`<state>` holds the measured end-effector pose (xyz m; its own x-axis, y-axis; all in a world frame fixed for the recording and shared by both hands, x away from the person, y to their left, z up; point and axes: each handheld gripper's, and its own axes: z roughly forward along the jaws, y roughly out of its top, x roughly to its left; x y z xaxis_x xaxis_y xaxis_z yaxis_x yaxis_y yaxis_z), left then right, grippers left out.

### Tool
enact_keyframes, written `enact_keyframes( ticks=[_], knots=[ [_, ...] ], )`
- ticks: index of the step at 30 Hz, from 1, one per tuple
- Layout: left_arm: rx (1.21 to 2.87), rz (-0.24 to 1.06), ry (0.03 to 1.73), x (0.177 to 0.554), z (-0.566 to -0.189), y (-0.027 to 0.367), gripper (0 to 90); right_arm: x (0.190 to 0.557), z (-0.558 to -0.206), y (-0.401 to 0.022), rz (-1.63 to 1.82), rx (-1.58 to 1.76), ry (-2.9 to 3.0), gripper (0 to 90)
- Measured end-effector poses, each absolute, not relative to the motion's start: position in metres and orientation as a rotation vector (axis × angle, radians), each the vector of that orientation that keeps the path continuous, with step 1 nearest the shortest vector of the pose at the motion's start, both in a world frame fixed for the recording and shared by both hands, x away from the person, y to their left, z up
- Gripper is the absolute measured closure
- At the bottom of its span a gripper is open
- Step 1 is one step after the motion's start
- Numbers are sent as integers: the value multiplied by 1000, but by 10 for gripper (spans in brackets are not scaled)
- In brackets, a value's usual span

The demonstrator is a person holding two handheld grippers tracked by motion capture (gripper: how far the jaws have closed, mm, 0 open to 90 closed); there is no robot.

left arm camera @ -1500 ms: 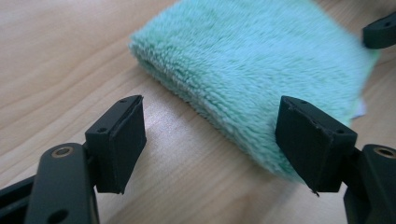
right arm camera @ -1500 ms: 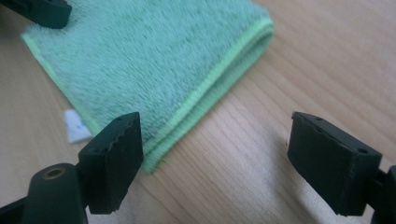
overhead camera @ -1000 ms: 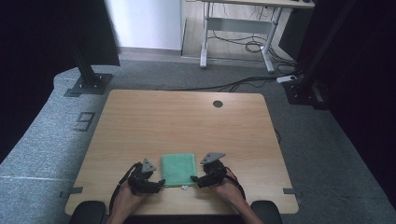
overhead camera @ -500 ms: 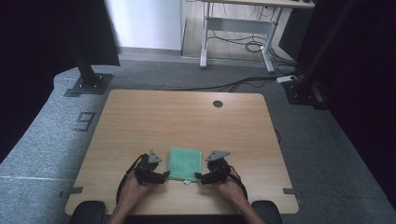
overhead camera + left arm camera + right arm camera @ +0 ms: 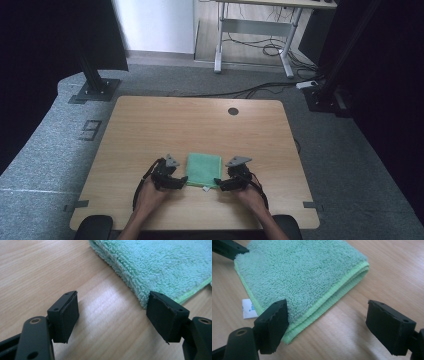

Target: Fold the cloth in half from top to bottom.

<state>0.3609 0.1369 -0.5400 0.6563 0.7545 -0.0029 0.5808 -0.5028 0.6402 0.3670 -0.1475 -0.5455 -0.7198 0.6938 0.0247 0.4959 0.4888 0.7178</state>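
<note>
A folded green towel lies flat on the wooden table near its front edge. My left gripper is at the towel's near left corner and my right gripper at its near right corner. In the left gripper view the towel fills the upper right. The left gripper is open over bare wood, one jaw just beside the towel's corner. In the right gripper view the right gripper is open, one jaw at the towel's near edge, the other over bare wood. A white label sticks out from under the towel.
A round cable hole sits near the table's far edge. Dark stand feet rest on the grey floor left and right of the table, and another desk with cables stands behind.
Both hands and grippers have moved away from the near edge and a little to the right. The towel lies slightly farther in and to the right than before.
</note>
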Motion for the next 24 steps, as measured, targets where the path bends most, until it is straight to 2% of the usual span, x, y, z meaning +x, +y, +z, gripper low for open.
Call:
enact_keyframes(
  ticks=[24],
  knots=[
    [2245, 379, 1091, 394, -539, 137, 249, 402, -547, -149, 1053, 1065, 2421, 196]
  ],
)
